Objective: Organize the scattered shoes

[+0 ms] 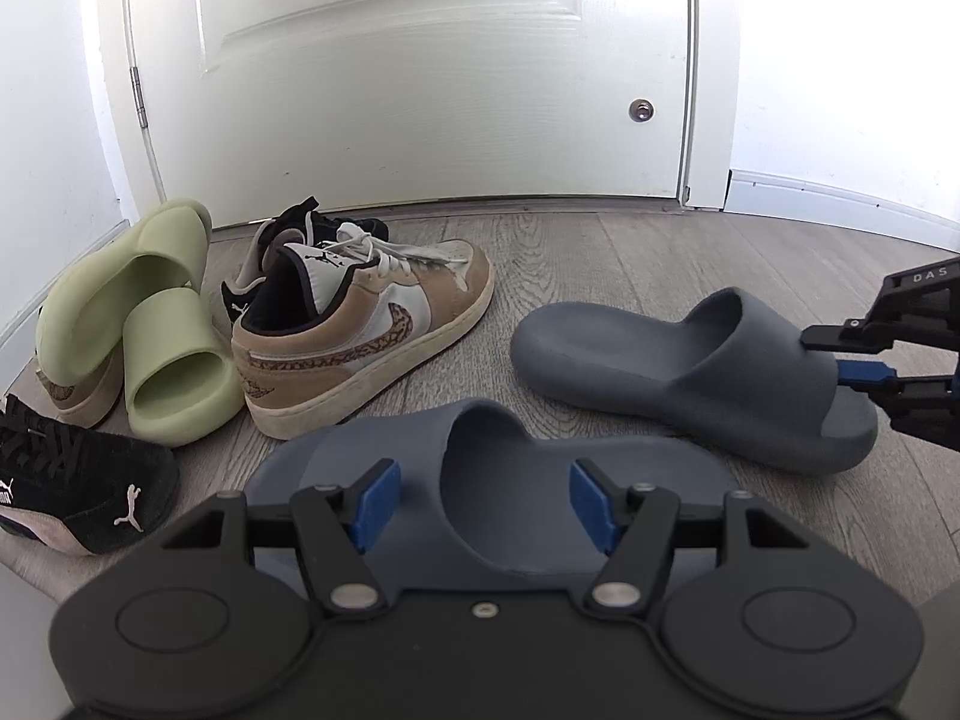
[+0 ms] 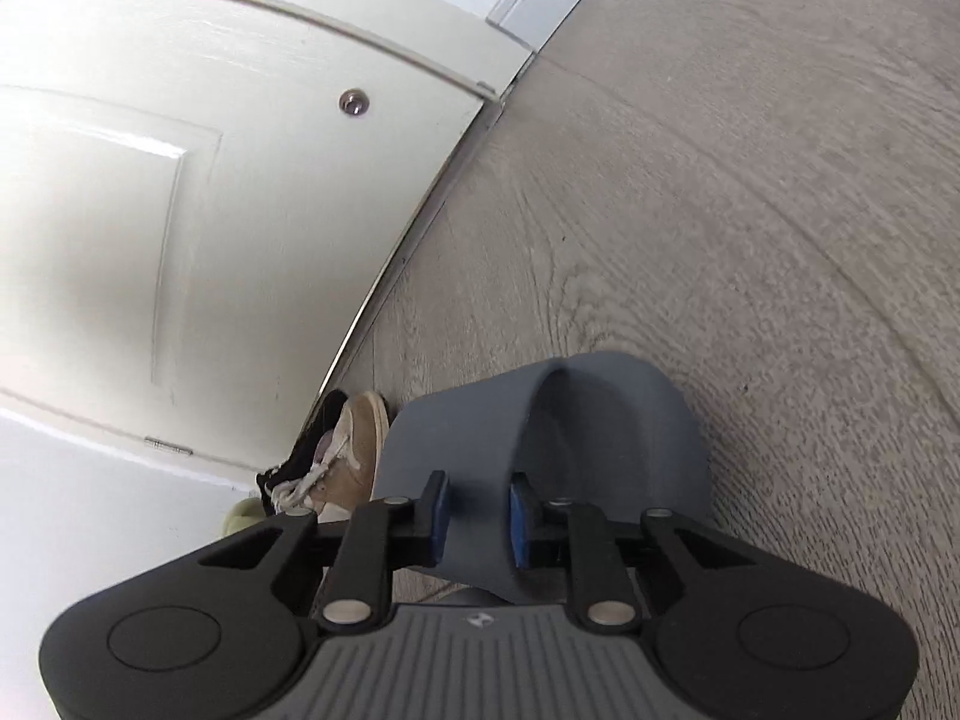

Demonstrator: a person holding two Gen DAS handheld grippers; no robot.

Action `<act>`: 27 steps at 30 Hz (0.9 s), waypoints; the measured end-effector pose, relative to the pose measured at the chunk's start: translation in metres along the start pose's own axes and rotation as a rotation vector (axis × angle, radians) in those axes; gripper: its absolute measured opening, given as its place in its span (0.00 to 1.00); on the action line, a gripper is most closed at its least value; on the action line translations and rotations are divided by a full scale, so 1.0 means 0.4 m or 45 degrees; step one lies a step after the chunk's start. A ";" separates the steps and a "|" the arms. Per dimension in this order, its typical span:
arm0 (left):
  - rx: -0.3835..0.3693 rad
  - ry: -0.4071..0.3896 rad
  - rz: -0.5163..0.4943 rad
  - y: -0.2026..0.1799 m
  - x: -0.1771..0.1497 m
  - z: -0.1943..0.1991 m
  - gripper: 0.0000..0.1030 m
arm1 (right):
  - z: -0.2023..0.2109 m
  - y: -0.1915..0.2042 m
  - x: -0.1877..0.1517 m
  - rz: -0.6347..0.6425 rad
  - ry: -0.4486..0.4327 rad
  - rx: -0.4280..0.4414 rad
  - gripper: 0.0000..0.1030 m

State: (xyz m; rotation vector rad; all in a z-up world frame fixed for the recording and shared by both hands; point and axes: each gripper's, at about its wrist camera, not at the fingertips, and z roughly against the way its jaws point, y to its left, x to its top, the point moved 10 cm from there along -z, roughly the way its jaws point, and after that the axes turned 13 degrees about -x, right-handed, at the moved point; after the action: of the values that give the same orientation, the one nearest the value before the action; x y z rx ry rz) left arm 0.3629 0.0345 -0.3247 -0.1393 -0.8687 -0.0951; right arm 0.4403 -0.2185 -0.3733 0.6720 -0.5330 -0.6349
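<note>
Two blue-grey slides lie on the wood floor. The near slide (image 1: pixel 630 480) has its strap arch between the blue pads of my left gripper (image 1: pixel 483 504), which is shut on that strap. The far slide (image 1: pixel 690 372) lies to the right. My right gripper (image 1: pixel 831 357) comes in from the right edge and is shut on its strap at the toe opening, one finger above the strap and one inside. In the right wrist view the same strap (image 2: pixel 540 420) runs between the pads of the right gripper (image 2: pixel 478 516).
Two pale green slides (image 1: pixel 150 324) are piled at the left over a tan sneaker (image 1: pixel 72 396). A second tan sneaker (image 1: pixel 360 324) stands beside them, with a black sneaker (image 1: pixel 312 228) behind and another black one (image 1: pixel 90 492) nearer. A white door (image 1: pixel 420 90) closes the back.
</note>
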 end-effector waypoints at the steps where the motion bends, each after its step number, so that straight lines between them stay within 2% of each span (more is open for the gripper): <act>1: 0.002 0.001 0.002 0.001 0.000 0.000 0.62 | 0.008 -0.011 0.013 -0.035 -0.030 -0.015 0.19; 3: 0.006 0.001 0.007 0.004 -0.001 0.000 0.62 | 0.033 -0.047 0.055 -0.123 -0.105 -0.050 0.17; 10: 0.015 -0.002 0.043 0.019 0.000 0.002 0.62 | 0.180 -0.213 0.195 -0.397 -0.505 -0.291 0.06; 11: 0.013 -0.004 0.047 0.019 0.001 0.003 0.62 | 0.193 -0.236 0.200 -0.451 -0.526 -0.305 0.00; 13: 0.013 -0.003 0.046 0.018 0.001 0.003 0.62 | 0.212 -0.281 0.206 -0.562 -0.544 -0.319 0.00; 15: 0.018 -0.001 0.040 0.017 0.000 0.003 0.62 | 0.208 -0.273 0.198 -0.546 -0.522 -0.322 0.00; 18: 0.026 0.003 0.035 0.018 -0.002 0.002 0.62 | 0.191 -0.224 0.181 -0.383 -0.477 -0.375 0.07; 20: 0.025 0.004 0.038 0.019 -0.002 0.001 0.62 | 0.185 -0.201 0.174 -0.300 -0.453 -0.386 0.28; 21: 0.024 0.004 0.039 0.019 -0.002 0.001 0.62 | 0.183 -0.194 0.166 -0.261 -0.426 -0.396 0.30; 24: 0.023 0.004 0.030 0.016 -0.003 0.002 0.62 | 0.178 -0.192 0.135 -0.202 -0.337 -0.426 0.30; 27: 0.019 0.004 0.023 0.012 -0.002 0.002 0.62 | 0.173 -0.186 0.074 -0.232 -0.191 -0.361 0.30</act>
State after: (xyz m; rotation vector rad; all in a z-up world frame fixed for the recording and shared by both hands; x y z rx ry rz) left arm 0.3627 0.0393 -0.3252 -0.1330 -0.8647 -0.0723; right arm 0.3904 -0.3116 -0.3725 0.4094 -0.5109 -0.9184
